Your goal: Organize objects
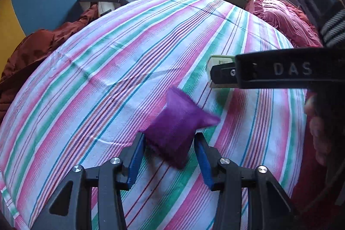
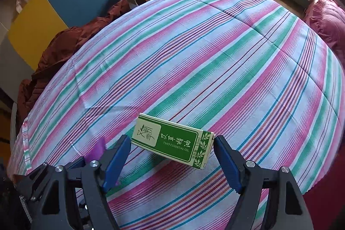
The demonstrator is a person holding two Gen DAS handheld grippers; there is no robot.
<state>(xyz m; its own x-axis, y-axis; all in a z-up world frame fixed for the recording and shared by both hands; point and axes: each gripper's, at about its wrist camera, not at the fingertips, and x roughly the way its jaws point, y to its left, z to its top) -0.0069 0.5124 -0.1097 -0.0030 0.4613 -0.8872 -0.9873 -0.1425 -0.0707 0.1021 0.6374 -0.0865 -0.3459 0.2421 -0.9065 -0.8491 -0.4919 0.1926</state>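
Left wrist: gripper straddles (loosely) pouch.

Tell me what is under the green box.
The green box lies on the striped bedsheet, between the right gripper's open fingers. The sheet directly beneath the box is covered.
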